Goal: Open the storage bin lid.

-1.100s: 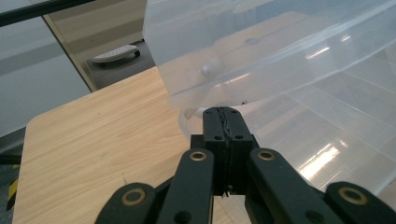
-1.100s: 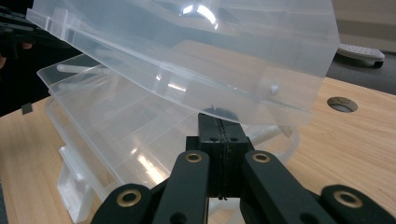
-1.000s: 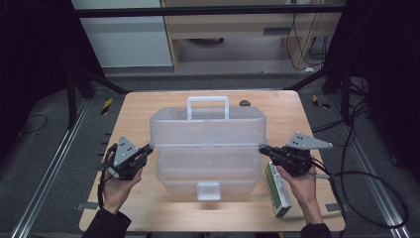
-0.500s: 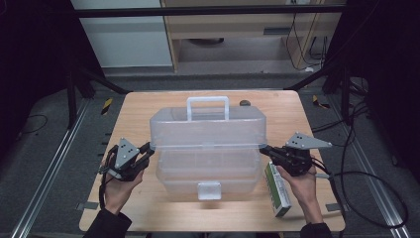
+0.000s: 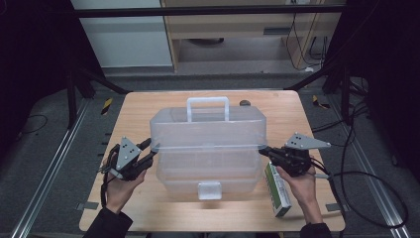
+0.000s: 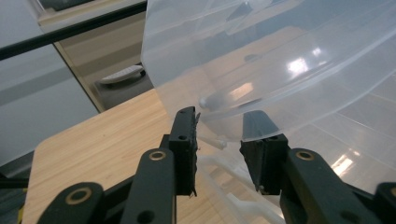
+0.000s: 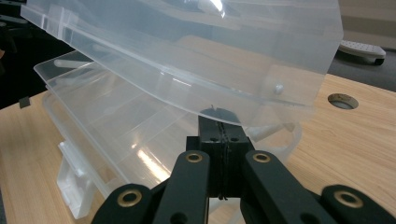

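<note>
A green-and-white carton point(image 5: 277, 192) lies near the right front corner of the wooden surface point(image 5: 148, 106). A small dark round item point(image 5: 244, 103) sits at the far edge.

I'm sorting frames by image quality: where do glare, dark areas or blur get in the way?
High view: the surroundings fall into deep shadow, while the wooden table is evenly lit and slightly soft. Left gripper view: bright glare spots sit on the clear plastic box, and the near left tongs look soft. Right gripper view: white streaks gleam on the box's wall, and the background is blurred.
</note>
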### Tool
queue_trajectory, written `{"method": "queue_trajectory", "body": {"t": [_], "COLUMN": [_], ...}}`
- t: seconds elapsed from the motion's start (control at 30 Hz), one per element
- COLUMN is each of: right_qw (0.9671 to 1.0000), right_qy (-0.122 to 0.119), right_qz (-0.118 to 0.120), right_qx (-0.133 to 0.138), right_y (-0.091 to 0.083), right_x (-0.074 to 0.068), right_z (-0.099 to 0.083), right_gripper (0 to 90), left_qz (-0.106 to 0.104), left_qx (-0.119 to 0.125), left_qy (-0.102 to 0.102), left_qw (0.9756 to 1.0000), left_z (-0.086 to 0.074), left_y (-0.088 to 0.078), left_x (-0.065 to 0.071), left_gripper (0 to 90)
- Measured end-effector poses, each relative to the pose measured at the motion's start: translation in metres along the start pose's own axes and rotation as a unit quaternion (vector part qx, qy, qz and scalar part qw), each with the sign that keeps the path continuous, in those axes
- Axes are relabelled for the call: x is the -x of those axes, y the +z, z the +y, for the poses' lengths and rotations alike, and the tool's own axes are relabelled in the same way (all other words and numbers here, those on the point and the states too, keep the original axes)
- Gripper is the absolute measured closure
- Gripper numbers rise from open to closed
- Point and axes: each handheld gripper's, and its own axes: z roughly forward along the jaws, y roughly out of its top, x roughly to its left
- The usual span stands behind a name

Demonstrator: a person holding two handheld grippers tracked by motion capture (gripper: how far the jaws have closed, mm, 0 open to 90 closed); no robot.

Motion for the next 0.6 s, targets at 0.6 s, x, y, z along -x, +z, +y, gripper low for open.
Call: {"method": "queue_trajectory", "body": {"t": [0.6], "right_qw": [0.9975], "right_qy": [0.003], "right_qz": [-0.047], "right_qx": [-0.053], "right_y": [-0.003], "right_x": [0.007], "right_z": [-0.016], "right_gripper": [83.8], "left_qz": [0.015], "left_qx": [-0.011], "left_qy": [0.005], "left_qw": [0.9998], "left_z": [0.003], "left_y": [-0.001], "left_x": [0.002], "left_gripper": [69.3]}}
